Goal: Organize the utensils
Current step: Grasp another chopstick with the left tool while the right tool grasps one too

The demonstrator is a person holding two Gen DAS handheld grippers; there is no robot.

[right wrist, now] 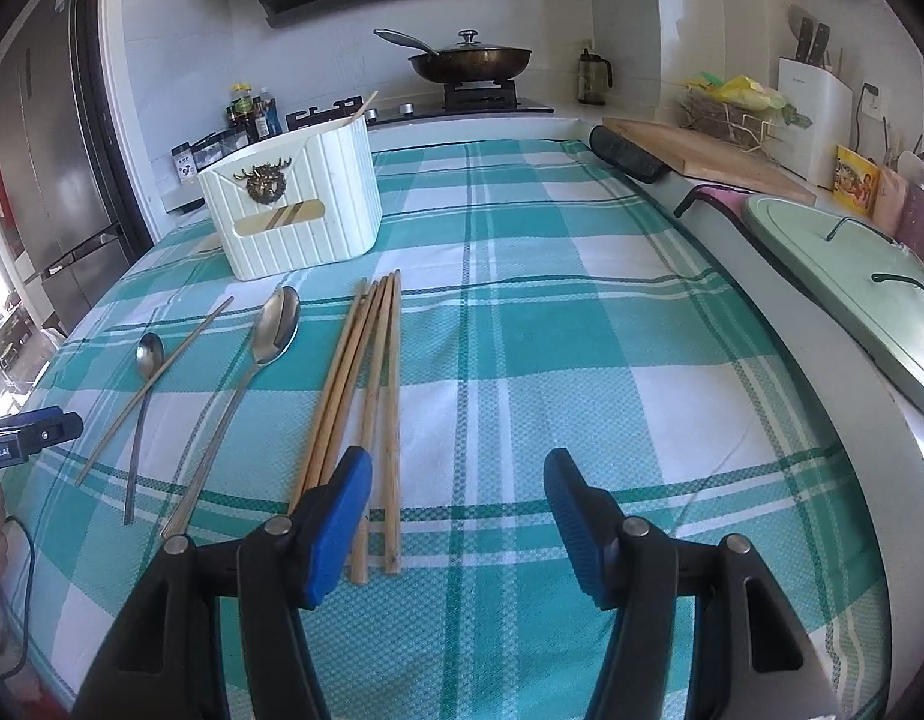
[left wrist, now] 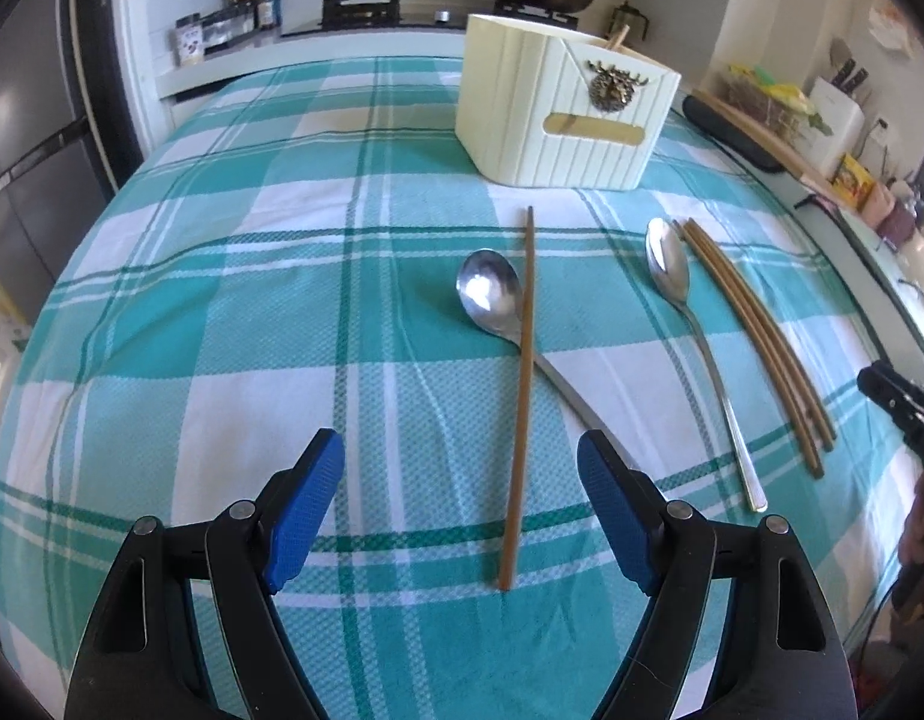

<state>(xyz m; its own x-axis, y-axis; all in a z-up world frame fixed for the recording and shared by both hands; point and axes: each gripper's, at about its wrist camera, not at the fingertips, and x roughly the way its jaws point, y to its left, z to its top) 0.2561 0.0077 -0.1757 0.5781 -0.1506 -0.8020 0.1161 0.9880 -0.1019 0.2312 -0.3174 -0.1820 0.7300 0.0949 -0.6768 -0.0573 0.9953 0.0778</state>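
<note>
two grippers, left gripper (left wrist: 462,510) and right gripper (right wrist: 459,510), are hovering released, grasping nothing; single chopstick (left wrist: 521,396) is crossing a spoon (left wrist: 492,294), holder (left wrist: 564,114) at twelve o'clock.

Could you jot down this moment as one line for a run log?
left tool: open over single chopstick | right tool: open, empty, beside chopstick bundle | holder: upright

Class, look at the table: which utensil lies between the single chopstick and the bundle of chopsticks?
A long-handled metal spoon lies between the single chopstick and the bundle of chopsticks, clear of both. Both wrist views show it.
</note>
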